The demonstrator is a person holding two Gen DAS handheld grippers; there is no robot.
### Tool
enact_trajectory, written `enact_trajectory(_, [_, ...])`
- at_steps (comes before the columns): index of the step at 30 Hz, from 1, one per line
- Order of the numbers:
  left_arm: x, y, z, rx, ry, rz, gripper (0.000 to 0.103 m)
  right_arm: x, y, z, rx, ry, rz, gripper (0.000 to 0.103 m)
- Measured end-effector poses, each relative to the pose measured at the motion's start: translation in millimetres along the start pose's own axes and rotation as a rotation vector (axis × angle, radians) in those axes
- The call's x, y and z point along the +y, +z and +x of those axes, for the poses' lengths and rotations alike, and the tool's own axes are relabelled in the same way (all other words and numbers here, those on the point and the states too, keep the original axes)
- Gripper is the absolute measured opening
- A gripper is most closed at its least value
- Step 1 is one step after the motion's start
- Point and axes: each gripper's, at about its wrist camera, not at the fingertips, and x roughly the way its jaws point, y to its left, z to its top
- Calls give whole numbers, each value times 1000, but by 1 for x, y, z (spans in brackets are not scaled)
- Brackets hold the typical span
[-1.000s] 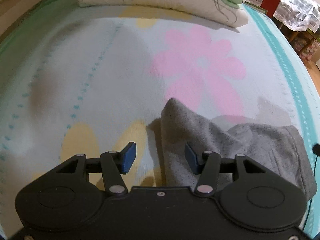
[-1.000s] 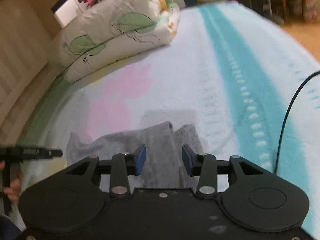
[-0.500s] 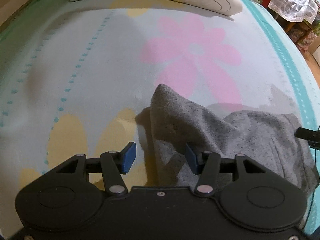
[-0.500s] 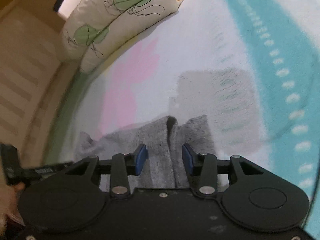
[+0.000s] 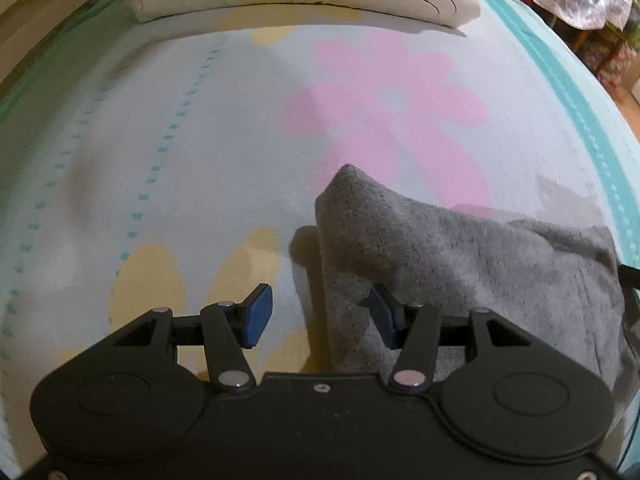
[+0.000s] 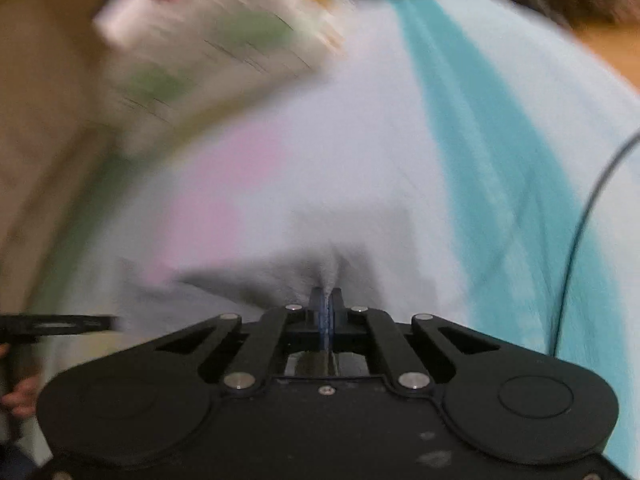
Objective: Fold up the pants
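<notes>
Here the grey knit pants [image 5: 460,256] lay bunched on the bed, over a pale blue bedspread [image 5: 200,140] printed with a pink flower and yellow petals, toward the bed's teal-striped side edge. Their near part ran out of sight under the black body of the left gripper [image 5: 316,314], and their far right corner was cut off by the picture's rim. The left gripper's blue-padded fingers [image 5: 256,316] stood moderately apart, straddling the pants' left edge without pressing it; one pad sat over bare bedspread, the other over grey cloth.

The right wrist view was badly smeared by motion. The right gripper [image 6: 327,312] had just been closing, and its fingers had come together on a raised fold of the pants [image 6: 280,280], with a thin ridge of grey cloth pinched between the pads. A cream pillow with green leaf print [image 6: 216,32] lay at the head of the bed, its details lost to blur. A dark cable [image 6: 580,240] crossed the teal stripe at the right.
</notes>
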Motion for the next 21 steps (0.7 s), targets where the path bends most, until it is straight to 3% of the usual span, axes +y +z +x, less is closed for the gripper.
enact_trajectory(5, [-10, 19, 2, -26, -14, 29, 60, 13, -4, 1, -7, -38, -88, 3])
enact_trajectory(9, [-5, 39, 38, 6, 30, 9, 63, 4, -4, -3, 4, -23, -32, 3])
enact_trajectory(12, [4, 43, 69, 52, 43, -50, 64, -2, -4, 2, 5, -60, -9, 3])
enact_trajectory(15, [-1, 45, 62, 29, 57, -16, 61, -8, -4, 5, -4, -105, -5, 3])
enact_trajectory(18, [6, 42, 28, -24, 33, -64, 58, -9, 0, -19, -121, -85, 37, 5])
enact_trajectory(21, [12, 31, -7, -85, -51, -145, 60, 9, 1, -46, -283, -64, -56, 10])
